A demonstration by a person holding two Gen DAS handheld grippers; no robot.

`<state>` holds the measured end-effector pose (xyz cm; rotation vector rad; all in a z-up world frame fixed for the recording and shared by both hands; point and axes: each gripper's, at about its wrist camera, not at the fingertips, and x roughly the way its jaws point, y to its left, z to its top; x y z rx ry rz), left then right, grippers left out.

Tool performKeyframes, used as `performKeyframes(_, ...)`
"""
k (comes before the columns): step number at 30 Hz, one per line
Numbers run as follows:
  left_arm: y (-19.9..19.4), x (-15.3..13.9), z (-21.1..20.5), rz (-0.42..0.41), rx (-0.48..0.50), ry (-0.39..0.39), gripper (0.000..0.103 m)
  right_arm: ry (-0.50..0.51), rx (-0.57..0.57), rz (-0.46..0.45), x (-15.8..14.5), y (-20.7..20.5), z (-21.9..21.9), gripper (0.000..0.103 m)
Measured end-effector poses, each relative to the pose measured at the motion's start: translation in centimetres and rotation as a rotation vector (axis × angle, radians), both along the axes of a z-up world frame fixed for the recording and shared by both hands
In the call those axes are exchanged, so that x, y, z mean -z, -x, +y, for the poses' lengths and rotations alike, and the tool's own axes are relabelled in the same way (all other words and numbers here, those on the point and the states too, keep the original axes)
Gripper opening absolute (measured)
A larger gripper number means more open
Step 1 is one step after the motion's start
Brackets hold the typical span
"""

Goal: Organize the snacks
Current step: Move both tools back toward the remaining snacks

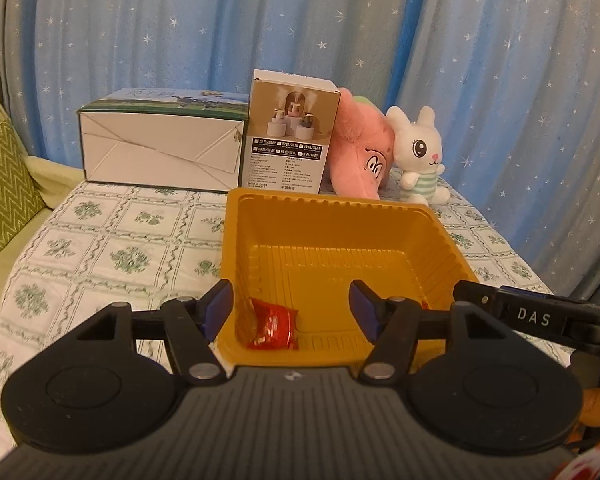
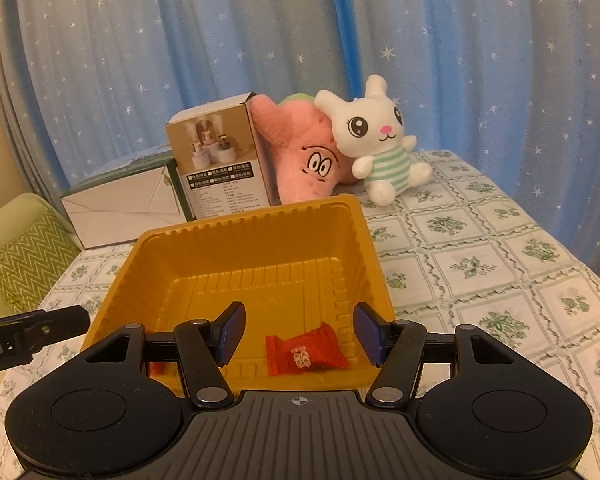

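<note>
Yellow tray (image 2: 204, 256) under both claws (spread): left claw (image 1: 291, 308), right claw (image 2: 299, 334).

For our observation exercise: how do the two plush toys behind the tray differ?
The rabbit is white with a green-striped shirt; the pink plush is pink and larger. The rabbit sits upright with face up; the pink plush's face sits low. Both are soft toys, touching, on the tablecloth.
</note>
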<state>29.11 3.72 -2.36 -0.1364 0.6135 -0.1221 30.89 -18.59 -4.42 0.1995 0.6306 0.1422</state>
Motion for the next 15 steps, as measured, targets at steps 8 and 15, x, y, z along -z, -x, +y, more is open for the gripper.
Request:
performKeyframes(8,4.4,-0.5,-0.2,-0.015,-0.008,0.001,0.066,-0.007,0.027,0.004,-1.0,2.9,-1.1,0.063)
performKeyframes(15,8.0,0.1,-0.6,-0.011,-0.012,-0.019,0.068,-0.024,0.057,0.008,-1.7,6.5,-2.0,0.074)
